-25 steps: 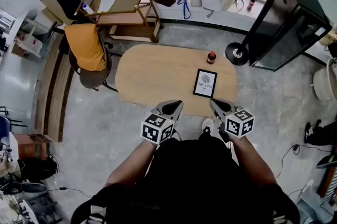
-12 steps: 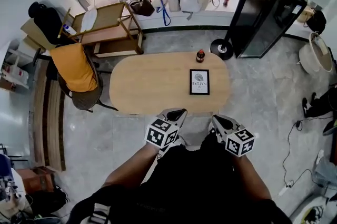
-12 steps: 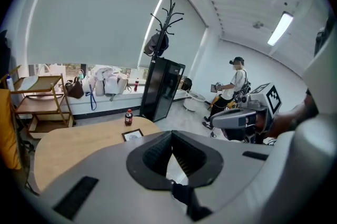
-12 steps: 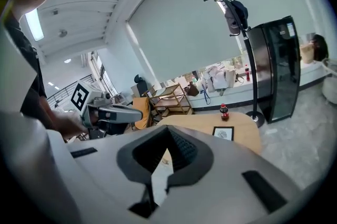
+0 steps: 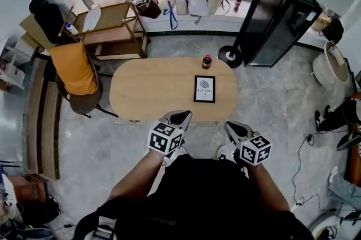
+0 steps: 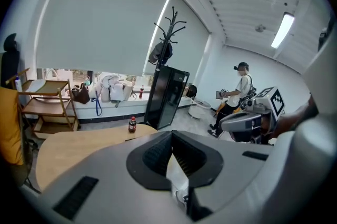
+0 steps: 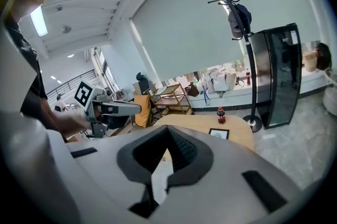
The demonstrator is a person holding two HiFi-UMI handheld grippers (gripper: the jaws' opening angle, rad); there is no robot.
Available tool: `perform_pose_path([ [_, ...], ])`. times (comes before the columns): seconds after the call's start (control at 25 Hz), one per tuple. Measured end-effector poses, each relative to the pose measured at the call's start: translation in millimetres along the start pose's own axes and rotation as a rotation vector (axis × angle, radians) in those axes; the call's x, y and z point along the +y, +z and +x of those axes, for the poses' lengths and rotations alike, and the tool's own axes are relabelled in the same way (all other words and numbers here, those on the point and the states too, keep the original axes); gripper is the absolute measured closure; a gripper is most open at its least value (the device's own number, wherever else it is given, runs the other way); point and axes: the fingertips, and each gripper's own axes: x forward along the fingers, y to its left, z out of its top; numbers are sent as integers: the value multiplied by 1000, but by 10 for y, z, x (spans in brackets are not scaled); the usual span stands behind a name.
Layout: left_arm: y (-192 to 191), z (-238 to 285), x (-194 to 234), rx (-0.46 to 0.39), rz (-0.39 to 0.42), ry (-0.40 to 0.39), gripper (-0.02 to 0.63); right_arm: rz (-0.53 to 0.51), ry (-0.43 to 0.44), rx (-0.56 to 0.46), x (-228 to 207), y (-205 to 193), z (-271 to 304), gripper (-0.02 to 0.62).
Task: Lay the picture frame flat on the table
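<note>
The black picture frame (image 5: 205,88) with a white print lies flat, face up, on the right part of the oval wooden table (image 5: 146,92). In the right gripper view the picture frame (image 7: 219,134) also shows, just in front of a small cola bottle (image 7: 221,115). My left gripper (image 5: 180,116) and right gripper (image 5: 230,127) hang close to my body, short of the table's near edge. Both are shut with nothing between the jaws. In the left gripper view the frame is hidden behind the left gripper (image 6: 171,136).
The cola bottle (image 5: 207,61) stands at the table's far edge behind the frame. A chair with an orange cloth (image 5: 73,69) is at the table's left end. A coat stand base (image 5: 229,56) and a black cabinet (image 5: 282,24) stand at the right. A person (image 6: 239,94) stands further off.
The head view has shifted, so the table and frame sit a little further left and up. Both grippers stay shut and near my body. The frame has not moved on the table.
</note>
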Motion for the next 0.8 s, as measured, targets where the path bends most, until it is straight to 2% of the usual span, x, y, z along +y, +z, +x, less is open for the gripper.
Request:
perform_pose_path([
  [0.12,-2,85,-172,-4,-14,-6,601,-14,16,4,-81,25,-108,594],
  [0.28,-30,173,-394,14,20,-10,601,-28,42,5,-142,17,-192,594],
  [0.8,-86,233,-642,57,34,20,601,-11,90,20,-330,-86,-298,594],
])
